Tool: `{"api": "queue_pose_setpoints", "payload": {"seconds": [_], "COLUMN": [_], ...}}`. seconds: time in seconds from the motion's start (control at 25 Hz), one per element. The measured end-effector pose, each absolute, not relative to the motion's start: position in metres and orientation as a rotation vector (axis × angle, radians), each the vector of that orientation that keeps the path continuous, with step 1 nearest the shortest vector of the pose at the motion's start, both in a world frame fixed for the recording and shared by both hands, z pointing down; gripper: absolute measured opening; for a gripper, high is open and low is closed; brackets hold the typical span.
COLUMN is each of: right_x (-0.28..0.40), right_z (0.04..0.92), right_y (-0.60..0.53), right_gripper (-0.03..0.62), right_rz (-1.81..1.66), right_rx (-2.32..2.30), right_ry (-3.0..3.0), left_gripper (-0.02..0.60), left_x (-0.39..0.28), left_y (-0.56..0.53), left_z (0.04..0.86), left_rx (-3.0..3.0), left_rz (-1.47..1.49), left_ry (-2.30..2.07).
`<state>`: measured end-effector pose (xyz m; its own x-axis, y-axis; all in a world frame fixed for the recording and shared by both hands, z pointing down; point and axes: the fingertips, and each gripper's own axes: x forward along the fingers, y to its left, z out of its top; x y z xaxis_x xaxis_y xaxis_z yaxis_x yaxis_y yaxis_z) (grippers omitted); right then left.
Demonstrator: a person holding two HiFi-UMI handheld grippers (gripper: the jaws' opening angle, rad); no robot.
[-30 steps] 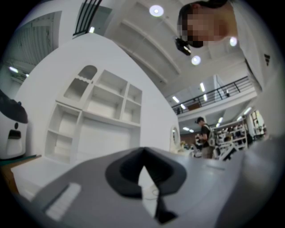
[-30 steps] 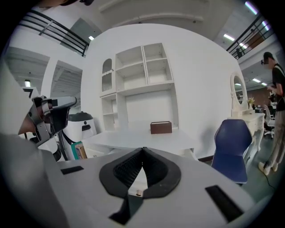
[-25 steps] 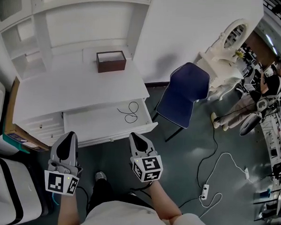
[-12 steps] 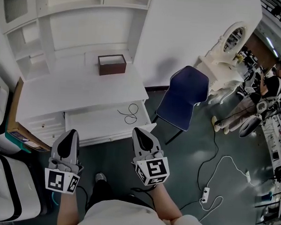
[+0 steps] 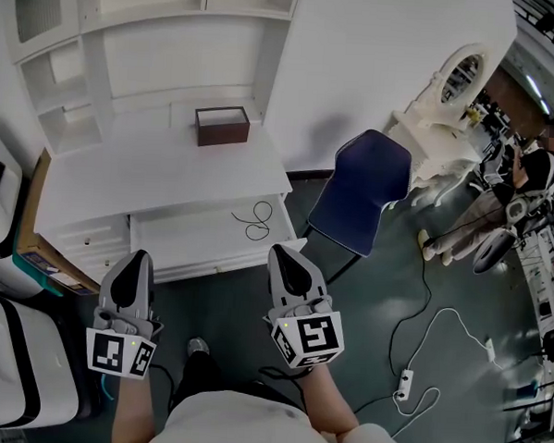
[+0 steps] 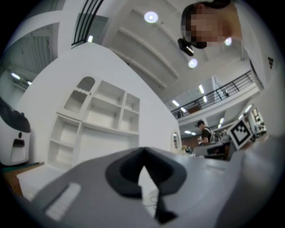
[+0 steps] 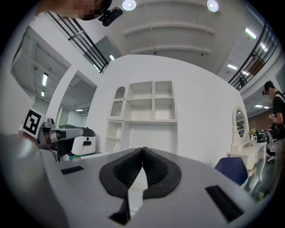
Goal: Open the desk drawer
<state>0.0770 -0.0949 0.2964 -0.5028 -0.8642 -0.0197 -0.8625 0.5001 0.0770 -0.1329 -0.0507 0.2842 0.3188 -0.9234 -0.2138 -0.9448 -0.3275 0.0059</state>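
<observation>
The white desk [image 5: 159, 177] stands under its shelf unit, and its wide drawer [image 5: 197, 249] is pulled out, with a loop of black cable [image 5: 256, 221] lying inside. My left gripper [image 5: 138, 257] hovers in front of the desk's left side, shut and empty. My right gripper [image 5: 285, 255] hangs just off the drawer's right front corner, also shut with nothing in it and not touching the drawer. In the left gripper view the left gripper [image 6: 143, 152] has its pads meeting; in the right gripper view the right gripper [image 7: 143, 149] shows the same, facing the shelves.
A brown open box [image 5: 222, 126] sits on the desk top. A blue chair [image 5: 360, 197] stands right of the desk, with a white vanity [image 5: 448, 91] beyond. A power strip [image 5: 404, 376] and cables lie on the floor. White machines [image 5: 2, 202] crowd the left; a person [image 5: 542, 158] is far right.
Both grippers have risen toward the camera and away from the drawer, the right one more. The drawer stays open and both stay shut.
</observation>
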Motion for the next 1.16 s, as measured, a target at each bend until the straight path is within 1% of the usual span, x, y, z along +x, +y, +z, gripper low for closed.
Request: {"api": "queue_pose_setpoints", "payload": {"seconds": [0.6,1.16], "right_x": [0.086,0.078], "right_z": [0.286,0.286], "right_y": [-0.086,-0.099], "right_gripper": [0.000,0.000], "right_rz": [-0.131,-0.126], "right_rx": [1.581,1.560], "right_ry": [-2.715,-2.736], "left_gripper": [0.005,0.005], "left_x": [-0.134,-0.137], "left_y": [-0.041,-0.053], "left_z": [0.280,0.282], "left_rx": [-2.431,-2.434], "left_rz": [0.287,0.273], "left_ry": [1.779,1.786]}}
